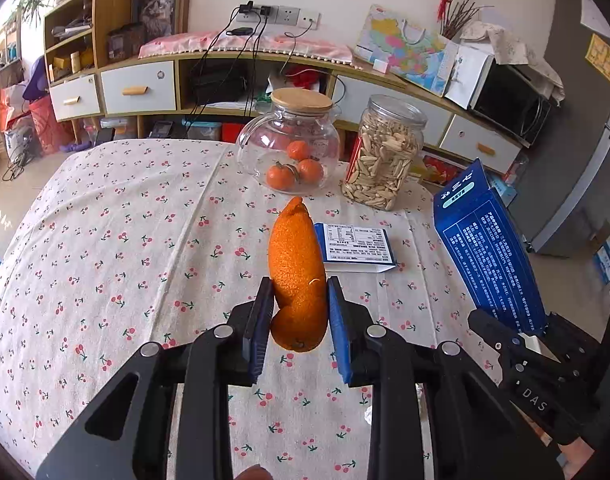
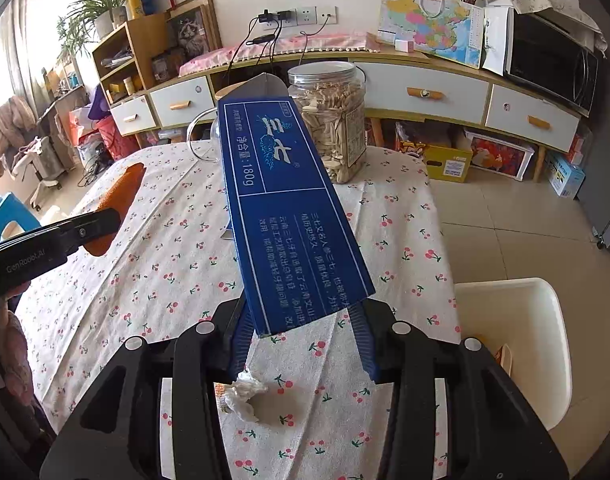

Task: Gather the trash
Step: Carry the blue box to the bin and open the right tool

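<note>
Trash is held clear above the bench [image 1: 105, 240]: orange peel [image 1: 297, 276] is pinched in the left tongs [image 1: 299, 312], a blue carton [image 2: 289, 216] in the right tongs [image 2: 301, 332], seemingly for carrying away. A crumpled tissue [image 2: 243, 396] is left lying.

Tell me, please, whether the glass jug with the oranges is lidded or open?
Lidded: a round wooden lid sits flat on the neck of the glass jug.

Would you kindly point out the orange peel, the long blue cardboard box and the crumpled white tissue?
Orange peel [image 1: 295, 264]: left wrist view, middle of its pebbled outer skin.
Long blue cardboard box [image 2: 293, 216]: right wrist view, centre of its printed top face.
Crumpled white tissue [image 2: 243, 394]: right wrist view, middle of the wad.
</note>
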